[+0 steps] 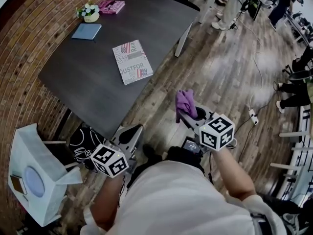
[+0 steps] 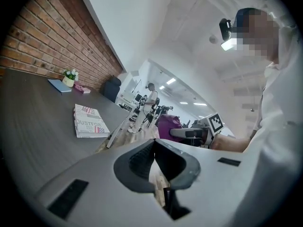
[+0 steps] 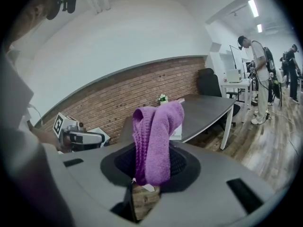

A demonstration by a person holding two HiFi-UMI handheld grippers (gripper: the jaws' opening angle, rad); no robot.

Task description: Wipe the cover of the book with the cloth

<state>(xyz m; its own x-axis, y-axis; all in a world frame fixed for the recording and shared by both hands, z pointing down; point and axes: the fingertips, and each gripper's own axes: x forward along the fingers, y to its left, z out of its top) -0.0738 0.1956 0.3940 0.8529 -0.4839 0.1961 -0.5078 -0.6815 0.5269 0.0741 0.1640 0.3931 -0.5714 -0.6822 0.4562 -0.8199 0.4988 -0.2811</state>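
The cloth (image 1: 186, 102) is being pinched between the jaws of the right gripper (image 1: 183, 110); the left gripper (image 1: 130, 132) is being held pressed together, empty; the book (image 1: 132, 61) is being supported flat by the table (image 1: 88, 82), ahead and leftward of the cloth, its long axis running away from the person; it is being shown whole in the left gripper view, but largely masked by cloth in the right gripper view.

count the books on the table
3: the large printed book nearest the camera, a blue book by the flower pot, a pink book beside that pot. None seems hidden.
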